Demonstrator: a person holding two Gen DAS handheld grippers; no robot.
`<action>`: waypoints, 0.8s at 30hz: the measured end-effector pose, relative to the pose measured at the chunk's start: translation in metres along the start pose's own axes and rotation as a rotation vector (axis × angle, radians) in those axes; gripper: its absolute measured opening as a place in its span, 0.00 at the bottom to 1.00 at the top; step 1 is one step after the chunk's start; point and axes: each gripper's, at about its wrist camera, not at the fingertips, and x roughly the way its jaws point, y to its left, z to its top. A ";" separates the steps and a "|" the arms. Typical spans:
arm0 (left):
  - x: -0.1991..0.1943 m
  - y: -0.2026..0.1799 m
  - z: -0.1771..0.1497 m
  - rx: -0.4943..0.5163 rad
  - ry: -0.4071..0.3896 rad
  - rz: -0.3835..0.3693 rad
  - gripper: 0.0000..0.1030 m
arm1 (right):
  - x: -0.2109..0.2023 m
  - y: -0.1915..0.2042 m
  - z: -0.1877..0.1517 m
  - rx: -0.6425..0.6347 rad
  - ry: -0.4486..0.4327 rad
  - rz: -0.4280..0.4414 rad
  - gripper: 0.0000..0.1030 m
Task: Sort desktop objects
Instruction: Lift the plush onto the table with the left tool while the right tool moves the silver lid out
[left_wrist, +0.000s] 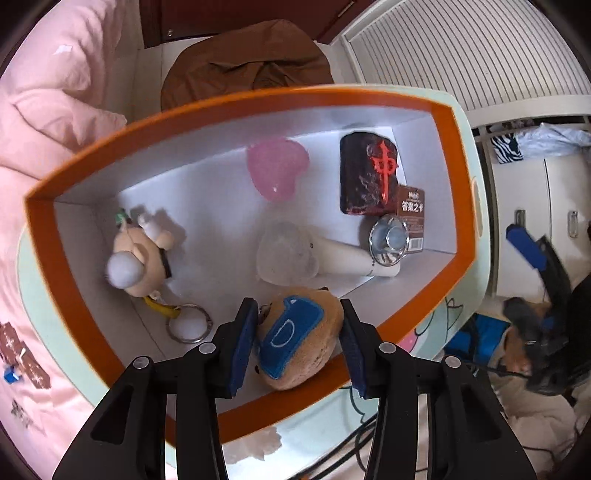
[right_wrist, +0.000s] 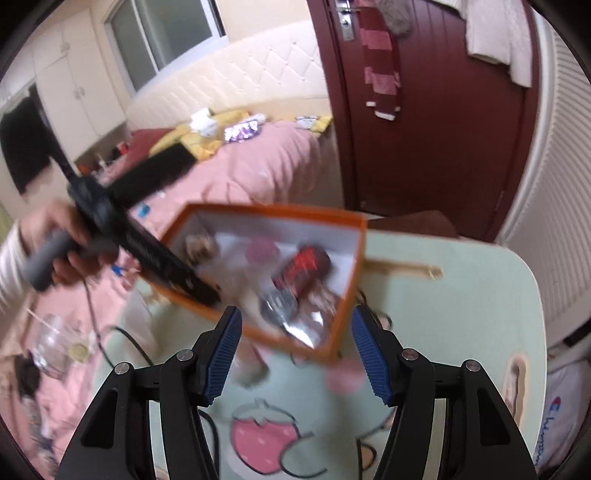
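Observation:
An orange-rimmed white box (left_wrist: 70, 266) stands on a pale green table. My left gripper (left_wrist: 297, 332) sits over its near edge, its pads against a brown plush with a blue patch (left_wrist: 299, 336). Inside lie a doll keychain (left_wrist: 138, 254), a pink heart (left_wrist: 277, 166), a dark mahjong-tile plush (left_wrist: 369, 173), a white light stick (left_wrist: 314, 254), a glass piece (left_wrist: 389, 240) and a brown card (left_wrist: 412, 214). In the right wrist view my right gripper (right_wrist: 295, 350) is open and empty, just in front of the box (right_wrist: 343, 325); the left gripper reaches into it from the left.
A pink bed quilt (left_wrist: 44, 147) lies left of the table (right_wrist: 461, 332). A brown cushion (left_wrist: 247, 66) sits behind the box. A cable (right_wrist: 129, 343) and a glass bowl (right_wrist: 51, 347) lie left of the table. A dark red door (right_wrist: 424, 129) stands beyond.

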 end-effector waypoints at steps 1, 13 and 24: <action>0.001 -0.002 0.000 0.005 0.008 0.009 0.45 | 0.004 0.000 0.011 0.013 0.028 0.034 0.61; 0.005 -0.005 -0.011 0.059 -0.015 0.054 0.35 | 0.115 0.020 0.055 -0.134 0.506 0.040 0.43; -0.072 0.013 -0.057 0.005 -0.250 -0.065 0.35 | 0.145 0.039 0.043 -0.284 0.631 -0.037 0.40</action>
